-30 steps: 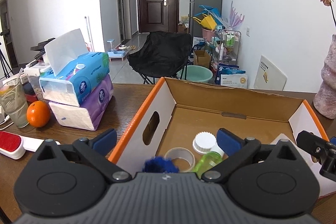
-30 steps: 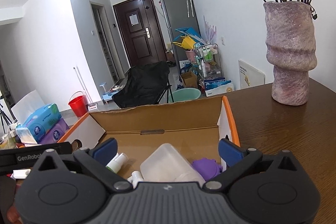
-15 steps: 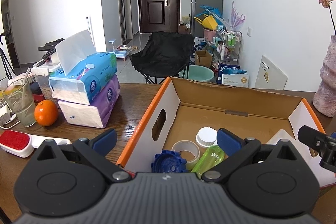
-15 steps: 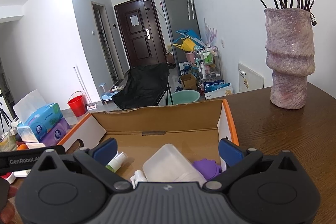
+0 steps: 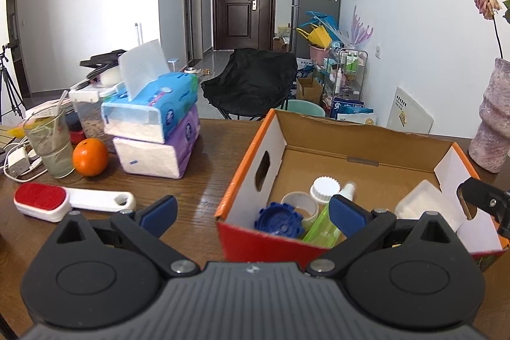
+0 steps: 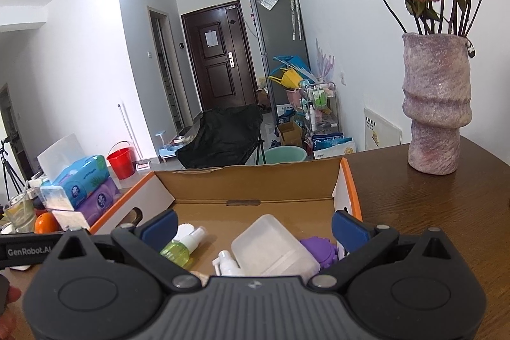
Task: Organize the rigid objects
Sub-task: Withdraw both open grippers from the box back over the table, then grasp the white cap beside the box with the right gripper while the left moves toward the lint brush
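Both tongs, left (image 5: 253, 207) and right (image 6: 255, 225), gape empty over cardboard box (image 5: 366, 136); one green bottle (image 5: 322, 227), one blue cap (image 5: 280, 219); bare desk (image 5: 207, 180) left.

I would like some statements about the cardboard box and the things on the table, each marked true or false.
1. The blue gear-shaped piece lies inside the cardboard box. True.
2. The left tool grips the green spray bottle. False: its jaws are open and empty; the bottle lies in the box.
3. The orange sits on the table beside a drinking glass. True.
4. The blue tissue pack lies under the purple tissue pack. False: the blue one is on top.
5. The right tool is open and holds nothing. True.
6. The lint brush is inside the box. False: it lies on the table, left of the box.
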A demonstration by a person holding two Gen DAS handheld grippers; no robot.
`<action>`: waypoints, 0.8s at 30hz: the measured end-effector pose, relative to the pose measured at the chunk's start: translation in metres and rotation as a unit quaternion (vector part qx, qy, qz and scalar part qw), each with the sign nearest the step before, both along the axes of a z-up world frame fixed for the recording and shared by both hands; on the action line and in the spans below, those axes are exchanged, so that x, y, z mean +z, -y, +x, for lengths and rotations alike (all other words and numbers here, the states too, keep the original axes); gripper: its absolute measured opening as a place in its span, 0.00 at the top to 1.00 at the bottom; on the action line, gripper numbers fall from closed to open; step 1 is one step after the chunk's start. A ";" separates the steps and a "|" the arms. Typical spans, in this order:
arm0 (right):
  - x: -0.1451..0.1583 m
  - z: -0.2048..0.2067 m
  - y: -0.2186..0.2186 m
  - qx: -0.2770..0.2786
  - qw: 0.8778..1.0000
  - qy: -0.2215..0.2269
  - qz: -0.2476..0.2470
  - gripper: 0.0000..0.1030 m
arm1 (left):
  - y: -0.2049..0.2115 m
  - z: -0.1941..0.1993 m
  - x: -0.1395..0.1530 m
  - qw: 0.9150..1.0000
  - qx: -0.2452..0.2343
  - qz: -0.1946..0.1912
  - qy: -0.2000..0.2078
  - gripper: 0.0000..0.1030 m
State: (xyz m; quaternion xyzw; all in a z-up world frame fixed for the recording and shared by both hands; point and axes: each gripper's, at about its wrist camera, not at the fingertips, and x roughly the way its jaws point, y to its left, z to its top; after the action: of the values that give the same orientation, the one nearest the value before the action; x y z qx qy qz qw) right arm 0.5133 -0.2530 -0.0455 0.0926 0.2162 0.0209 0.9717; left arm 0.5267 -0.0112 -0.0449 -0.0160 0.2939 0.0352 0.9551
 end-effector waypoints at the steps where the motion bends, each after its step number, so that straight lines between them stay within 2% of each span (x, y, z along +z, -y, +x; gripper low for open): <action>1: 0.001 -0.004 -0.002 0.001 1.000 0.001 -0.002 0.00 | -0.003 -0.003 0.000 1.000 0.002 -0.002 0.000 0.00; 24: -0.013 -0.072 -0.022 0.011 0.999 -0.006 -0.047 0.00 | -0.091 -0.089 -0.024 0.999 0.051 -0.007 -0.015 0.00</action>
State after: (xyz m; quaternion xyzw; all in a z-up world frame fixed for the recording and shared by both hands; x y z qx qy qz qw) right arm 0.4415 -0.2314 -0.0583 0.0446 0.2239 0.0204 0.9734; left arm 0.4381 0.0801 -0.0686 -0.0375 0.3071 0.0819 0.9474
